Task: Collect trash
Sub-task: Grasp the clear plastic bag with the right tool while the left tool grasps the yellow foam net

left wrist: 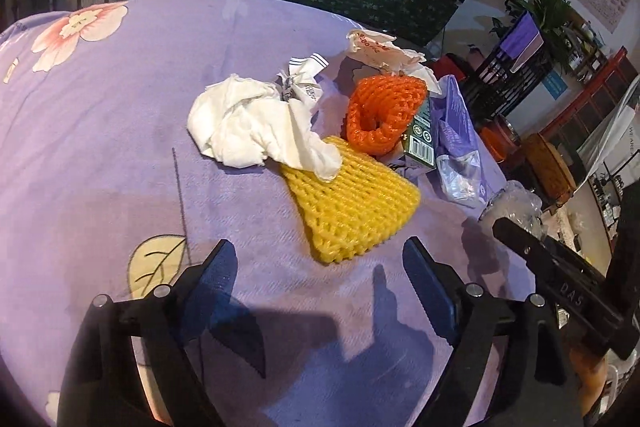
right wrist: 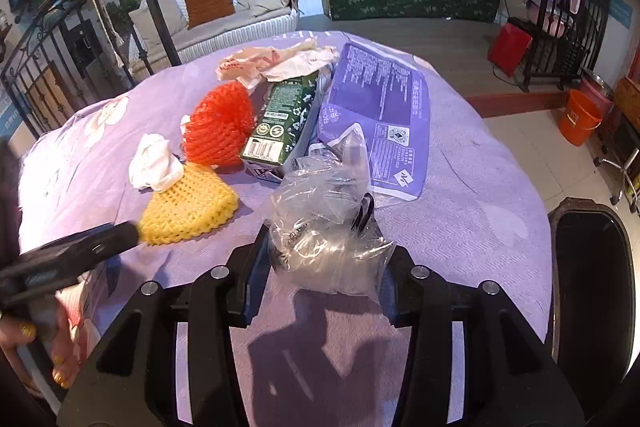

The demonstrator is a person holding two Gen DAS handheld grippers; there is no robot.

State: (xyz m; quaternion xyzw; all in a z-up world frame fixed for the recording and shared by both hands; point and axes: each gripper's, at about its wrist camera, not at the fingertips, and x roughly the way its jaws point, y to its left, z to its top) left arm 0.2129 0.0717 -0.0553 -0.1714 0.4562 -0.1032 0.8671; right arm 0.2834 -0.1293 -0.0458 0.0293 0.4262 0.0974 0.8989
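The right gripper [right wrist: 326,259] is clamped on a crumpled clear plastic bag [right wrist: 328,223] just above the lilac floral tablecloth [right wrist: 460,227]. The left gripper [left wrist: 320,267] hangs with its jaws spread and nothing between them, just short of a yellow foam net [left wrist: 352,203]. Behind lie white tissue [left wrist: 244,123], an orange foam net [left wrist: 380,111], a green carton [right wrist: 280,119] with a barcode, and a purple packet [right wrist: 380,107] whose print is too small to read. The right gripper's finger reads "DAS" in the left wrist view.
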